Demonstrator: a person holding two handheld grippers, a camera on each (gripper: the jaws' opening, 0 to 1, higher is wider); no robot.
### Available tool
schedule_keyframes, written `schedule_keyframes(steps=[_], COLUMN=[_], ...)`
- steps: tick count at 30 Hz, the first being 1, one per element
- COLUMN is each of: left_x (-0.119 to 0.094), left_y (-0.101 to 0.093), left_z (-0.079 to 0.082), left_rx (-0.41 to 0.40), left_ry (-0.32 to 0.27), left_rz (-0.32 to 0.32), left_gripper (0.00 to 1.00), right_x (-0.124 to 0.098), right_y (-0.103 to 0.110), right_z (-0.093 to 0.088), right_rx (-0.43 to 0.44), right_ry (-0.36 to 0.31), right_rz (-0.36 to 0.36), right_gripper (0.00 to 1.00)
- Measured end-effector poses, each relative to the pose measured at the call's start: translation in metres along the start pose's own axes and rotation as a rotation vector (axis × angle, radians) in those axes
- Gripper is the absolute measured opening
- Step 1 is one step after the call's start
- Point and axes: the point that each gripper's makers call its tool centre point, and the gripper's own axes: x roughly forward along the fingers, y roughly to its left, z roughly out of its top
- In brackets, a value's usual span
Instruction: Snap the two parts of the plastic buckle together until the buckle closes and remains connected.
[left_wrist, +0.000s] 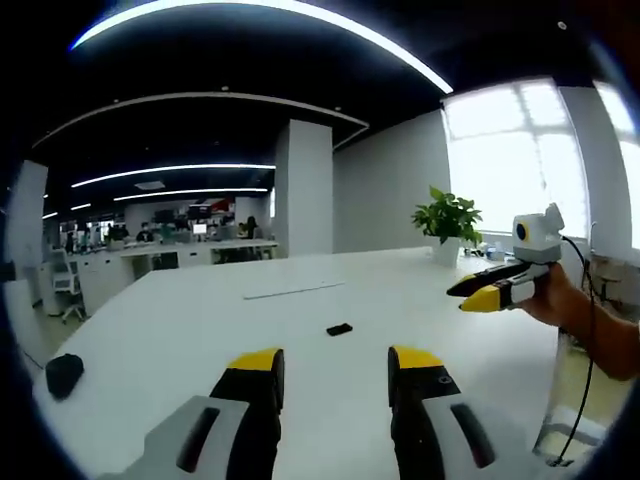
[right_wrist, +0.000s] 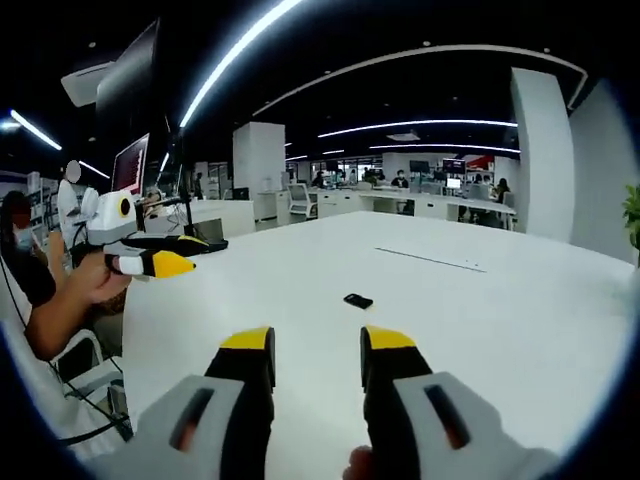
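Observation:
A small black buckle (left_wrist: 339, 329) lies flat on the white table (left_wrist: 180, 320), a short way beyond my left gripper (left_wrist: 335, 362), whose yellow-tipped jaws stand open with nothing between them. In the right gripper view the same buckle (right_wrist: 358, 300) rests just past my right gripper (right_wrist: 317, 342), also open and holding nothing. It is too small to tell whether its two parts are joined. A hand holds the right gripper (left_wrist: 478, 291) above the table's right side in the left gripper view. The left gripper (right_wrist: 172, 256) hovers at the left in the right gripper view.
A potted plant (left_wrist: 448, 218) stands at the table's far right near a bright window. A dark rounded object (left_wrist: 63, 372) sits at the table's left edge. A thin pale strip (right_wrist: 435, 260) lies across the far tabletop. Monitors (right_wrist: 130, 160) and office desks stand beyond.

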Motion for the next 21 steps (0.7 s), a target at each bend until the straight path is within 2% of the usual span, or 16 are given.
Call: schedule_keyframes(steps=[4,9,15,21], left_x=[-0.004,-0.009,-0.021,-0.027], left_y=[-0.004,-0.003,0.005,0.008], left_z=[-0.008,-0.024,-0.027,-0.030], left_rx=[0.010,0.013,-0.039,-0.043], left_ry=[0.016,0.044,0.032,0.030], left_rz=[0.020,0.046,0.070,0.082], left_gripper=[0.41,0.41,0.44,0.44], right_x=[-0.015,-0.031,-0.052,-0.061], right_y=[0.007,0.003,0.003,0.012], right_z=[-0.010,-0.018,-0.022,-0.027], right_rx=[0.004,0.030,0.075,0.092], right_ry=[-0.003,-0.020,-0.029,-0.023], right_rz=[-0.043,-0.120,-0.200,-0.224], right_gripper=[0.34,0.34,0.34,0.32])
